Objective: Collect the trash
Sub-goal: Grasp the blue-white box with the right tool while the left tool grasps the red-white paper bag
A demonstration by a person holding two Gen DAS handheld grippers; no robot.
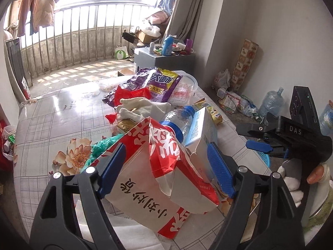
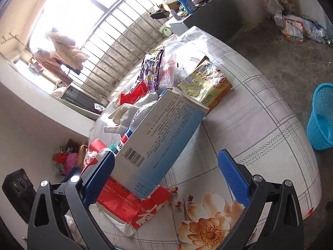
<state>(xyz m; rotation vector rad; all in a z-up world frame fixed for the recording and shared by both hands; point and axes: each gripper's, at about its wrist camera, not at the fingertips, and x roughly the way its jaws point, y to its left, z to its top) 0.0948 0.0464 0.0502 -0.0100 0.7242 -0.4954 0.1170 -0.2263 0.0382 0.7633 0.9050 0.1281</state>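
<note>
A pile of trash lies on the table: a torn red and white paper bag (image 1: pixel 158 179), a blue and white carton (image 1: pixel 203 131), a plastic bottle (image 1: pixel 177 118), white gloves (image 1: pixel 141 106), a purple snack bag (image 1: pixel 154 83) and a yellow wrapper (image 2: pixel 205 82). My left gripper (image 1: pixel 166 166) is open, its fingers straddling the paper bag and the carton's end. My right gripper (image 2: pixel 166 175) is open at the carton (image 2: pixel 164 133); its left finger sits beside the carton and paper bag (image 2: pixel 133 206), its right finger over bare tablecloth. The right gripper also shows in the left wrist view (image 1: pixel 262 139).
The table has a grey checked cloth (image 2: pixel 260 125) with flower prints. A blue plastic basket (image 2: pixel 321 118) stands on the floor to the right. A grey cabinet (image 1: pixel 162 59) with bottles stands behind the table. Bags and a water jug (image 1: pixel 270 102) lie along the wall.
</note>
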